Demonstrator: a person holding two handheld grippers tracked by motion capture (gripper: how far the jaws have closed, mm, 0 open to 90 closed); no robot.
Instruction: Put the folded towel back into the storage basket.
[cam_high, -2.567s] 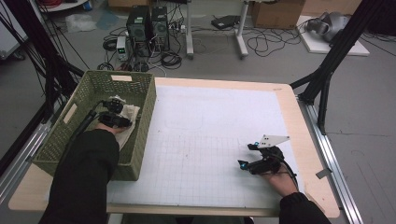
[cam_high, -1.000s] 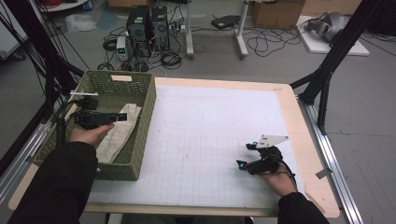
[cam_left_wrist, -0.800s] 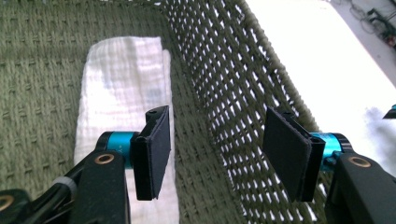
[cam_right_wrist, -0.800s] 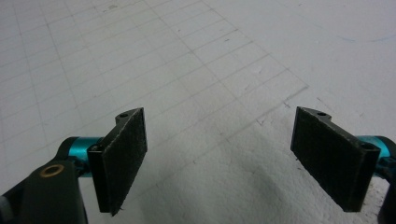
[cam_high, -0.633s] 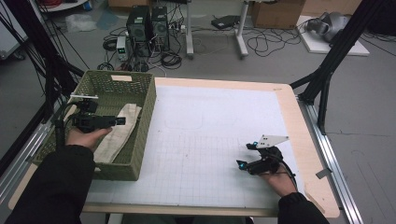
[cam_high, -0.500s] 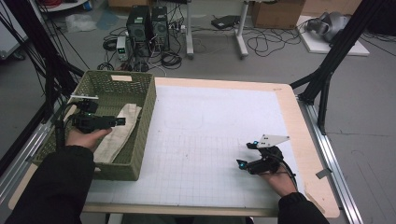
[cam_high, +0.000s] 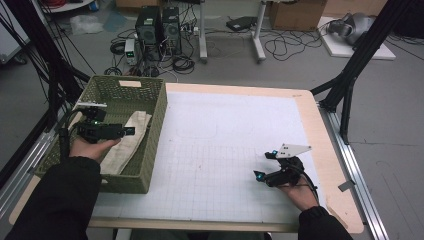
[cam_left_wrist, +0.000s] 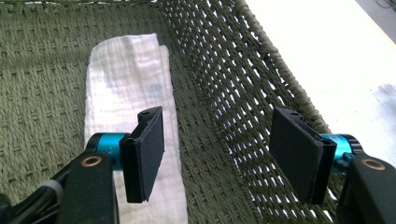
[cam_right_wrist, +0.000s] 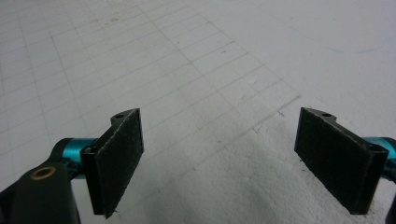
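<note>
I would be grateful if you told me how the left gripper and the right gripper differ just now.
The left gripper hangs inside the green basket above the folded white cloth; the right gripper sits low over the white gridded mat. The left one's jaws have just been opening, with nothing between them. Both stand open and empty.

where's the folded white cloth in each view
High view: the folded white cloth lies inside the green basket at the table's left, along its right wall, just right of the left gripper.
Left gripper view: the cloth runs up the basket floor at left of centre, behind the left pad, with nothing between the open jaws.
Right gripper view: not in it.
Shared landmark: the basket's woven right wall.
</note>
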